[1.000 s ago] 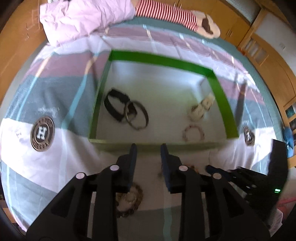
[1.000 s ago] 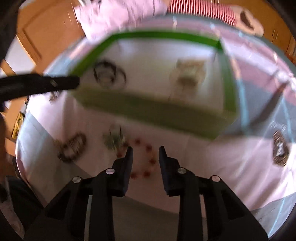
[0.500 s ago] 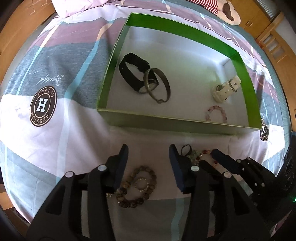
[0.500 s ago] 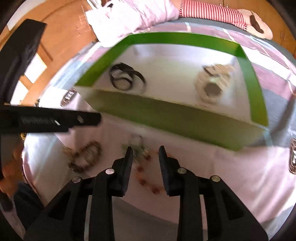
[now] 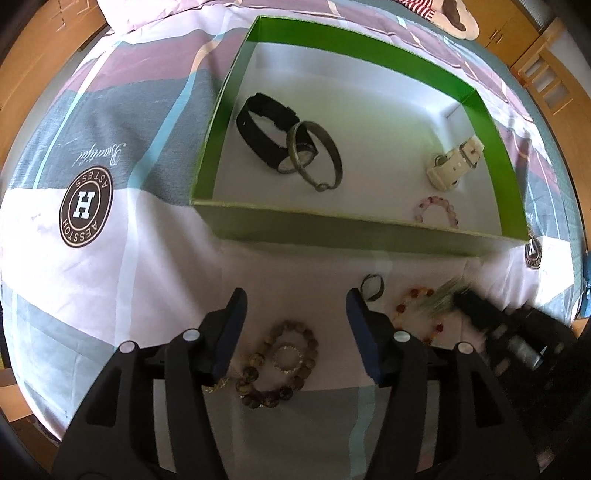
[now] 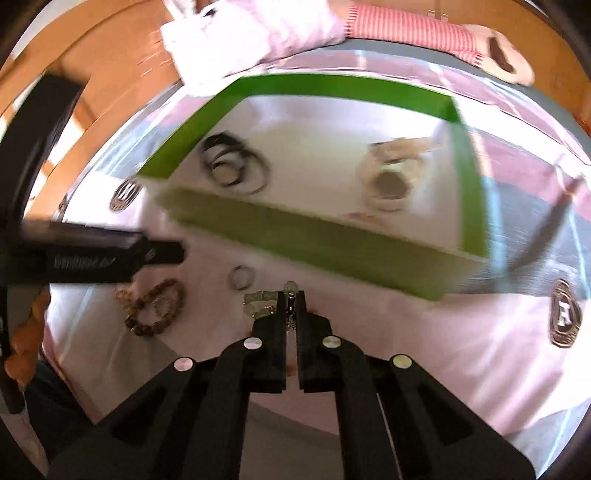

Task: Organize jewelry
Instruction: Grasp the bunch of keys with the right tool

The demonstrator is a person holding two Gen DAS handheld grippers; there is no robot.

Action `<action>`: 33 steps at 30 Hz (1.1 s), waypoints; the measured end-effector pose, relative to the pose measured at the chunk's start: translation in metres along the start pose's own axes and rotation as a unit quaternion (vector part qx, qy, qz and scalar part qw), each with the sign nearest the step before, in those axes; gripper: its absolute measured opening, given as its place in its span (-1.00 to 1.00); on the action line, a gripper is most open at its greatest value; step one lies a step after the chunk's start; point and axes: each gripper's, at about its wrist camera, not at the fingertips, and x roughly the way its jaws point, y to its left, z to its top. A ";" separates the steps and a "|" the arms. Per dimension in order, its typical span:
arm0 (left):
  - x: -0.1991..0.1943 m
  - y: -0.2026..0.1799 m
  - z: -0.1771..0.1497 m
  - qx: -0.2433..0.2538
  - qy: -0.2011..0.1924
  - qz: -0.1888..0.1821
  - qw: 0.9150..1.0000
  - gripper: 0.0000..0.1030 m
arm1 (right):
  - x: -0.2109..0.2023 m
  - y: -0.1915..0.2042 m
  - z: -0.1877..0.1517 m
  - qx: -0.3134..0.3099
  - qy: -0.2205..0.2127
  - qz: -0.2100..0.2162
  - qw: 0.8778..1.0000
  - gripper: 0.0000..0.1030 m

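A green box (image 5: pixel 332 230) lies on the bed and holds a black watch (image 5: pixel 264 133), a metal bangle (image 5: pixel 317 157), a cream watch (image 5: pixel 456 162) and a pink bead bracelet (image 5: pixel 439 210). My left gripper (image 5: pixel 295 314) is open above a brown bead bracelet (image 5: pixel 280 363) with a small pale ring (image 5: pixel 287 360) inside it. A dark ring (image 5: pixel 372 287) and an orange bead bracelet (image 5: pixel 415 308) lie to its right. My right gripper (image 6: pixel 291 297) is shut on a pale green jewelry piece (image 6: pixel 262 301), which is blurred in the left wrist view (image 5: pixel 441 301).
The bed has a striped cover with round logo patches (image 5: pixel 85 206). A pink pillow (image 6: pixel 255 33) and a striped plush (image 6: pixel 417 31) lie beyond the box. Wooden furniture (image 5: pixel 535 55) stands around the bed.
My left gripper opened wider and lowered toward the brown bracelet. My right gripper moved forward and closed on the pale green piece beside the orange beads.
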 end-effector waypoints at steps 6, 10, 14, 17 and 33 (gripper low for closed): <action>0.002 0.009 -0.011 0.010 0.011 0.008 1.000 -0.14 | 0.003 -0.030 0.001 0.044 0.019 -0.021 0.999 -0.92; 0.008 0.016 -0.016 0.012 0.026 0.018 0.999 -0.18 | 0.007 -0.023 -0.003 0.029 0.025 -0.020 0.999 -0.92; 0.014 0.020 -0.021 0.013 0.039 0.023 0.999 -0.18 | 0.009 -0.019 -0.005 0.023 0.030 -0.018 0.999 -0.92; 0.021 0.018 -0.024 0.017 0.048 0.035 0.998 -0.18 | 0.014 -0.018 -0.005 0.025 0.035 -0.018 0.999 -0.92; -0.028 0.035 -0.009 -0.012 -0.027 -0.088 0.996 -0.88 | 0.012 -0.019 -0.006 0.029 0.033 -0.011 0.999 -0.92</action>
